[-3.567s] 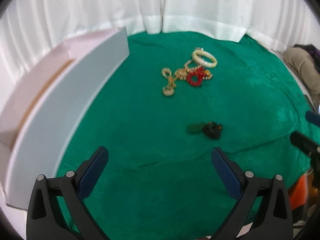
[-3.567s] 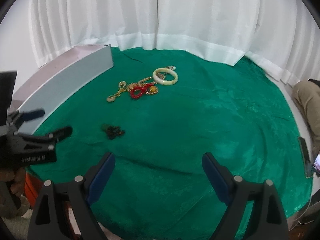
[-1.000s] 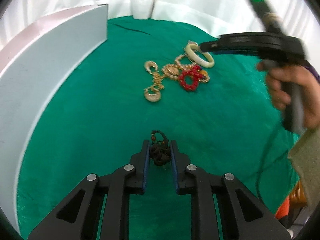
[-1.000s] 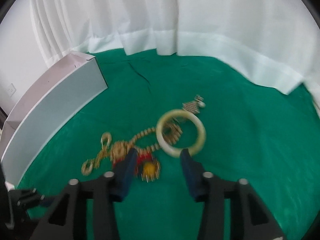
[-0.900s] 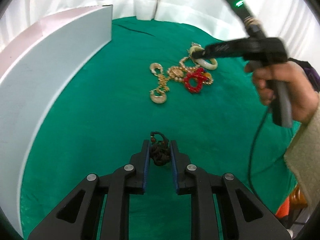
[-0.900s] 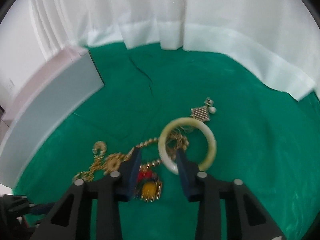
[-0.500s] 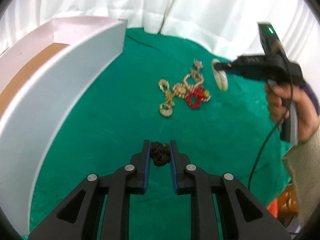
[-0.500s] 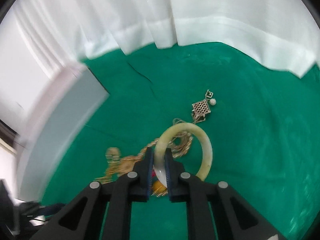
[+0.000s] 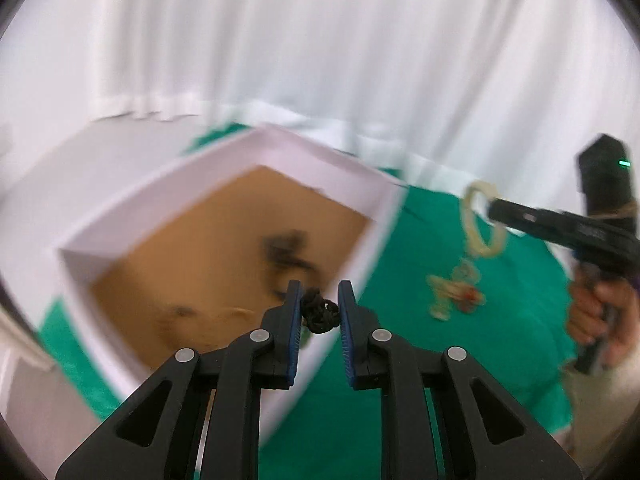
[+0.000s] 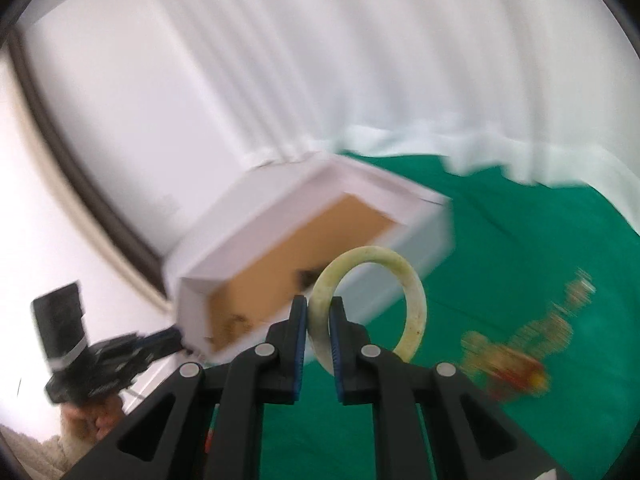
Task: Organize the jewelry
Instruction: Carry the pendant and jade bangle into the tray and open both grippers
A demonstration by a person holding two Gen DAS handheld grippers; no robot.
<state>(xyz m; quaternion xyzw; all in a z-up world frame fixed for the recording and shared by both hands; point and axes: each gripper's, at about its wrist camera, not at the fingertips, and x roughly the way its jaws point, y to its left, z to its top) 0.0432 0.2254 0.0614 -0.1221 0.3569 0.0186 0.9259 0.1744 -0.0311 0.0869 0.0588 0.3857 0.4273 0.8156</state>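
My left gripper (image 9: 319, 312) is shut on a dark beaded bracelet (image 9: 318, 314) and holds it in the air at the near right wall of the white box (image 9: 120, 216). My right gripper (image 10: 318, 320) is shut on the pale jade bangle (image 10: 412, 300) and holds it raised above the green cloth; it also shows in the left wrist view (image 9: 480, 220). The box has a brown floor with dark and pale items in it, blurred. A pile of gold and red jewelry (image 10: 516, 356) lies on the cloth; it also shows in the left wrist view (image 9: 456, 296).
A green cloth (image 10: 520, 260) covers the round table. White curtains (image 9: 320, 40) hang behind it. The box (image 10: 256, 240) stands at the table's left edge. Both views are motion-blurred.
Both grippers have lifted and swung left toward the box. The left one carries the dark bracelet over the box wall; the right one carries the bangle up off the pile.
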